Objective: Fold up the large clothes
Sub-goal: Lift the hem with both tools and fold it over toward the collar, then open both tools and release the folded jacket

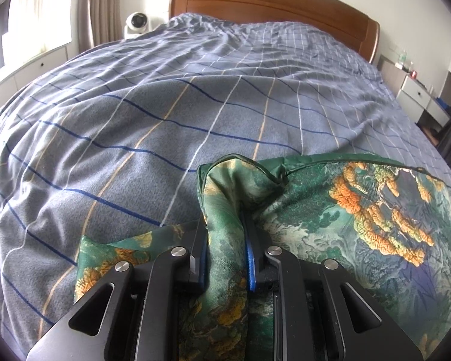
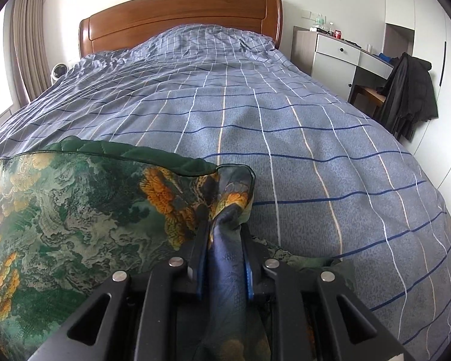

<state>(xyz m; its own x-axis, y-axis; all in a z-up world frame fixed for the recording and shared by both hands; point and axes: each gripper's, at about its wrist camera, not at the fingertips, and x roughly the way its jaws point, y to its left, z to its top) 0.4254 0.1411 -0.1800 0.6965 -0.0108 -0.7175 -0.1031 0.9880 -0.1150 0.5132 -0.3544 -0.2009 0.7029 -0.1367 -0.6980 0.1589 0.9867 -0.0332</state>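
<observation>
Green printed garment (image 1: pixel 330 207) spread on bed (image 1: pixel 165 114) near foot. Left tongs (image 1: pixel 225 234) and right tongs (image 2: pixel 224 234) each pinch bunched corner. Risk: slippery bunched fabric slides free on lift, skewing fold.

left tool (image 1: pixel 224 225) clamped, right tool (image 2: pixel 224 228) clamped, both angled down

Bedspread (image 2: pixel 285 126) lies bare ahead; garment (image 2: pixel 75 210) covers its near edge between tools.

Checked blue duvet (image 2: pixel 285 120) — wooden headboard (image 2: pixel 180 12) (dark coat (image 2: pixel 406 90) on chair).
</observation>
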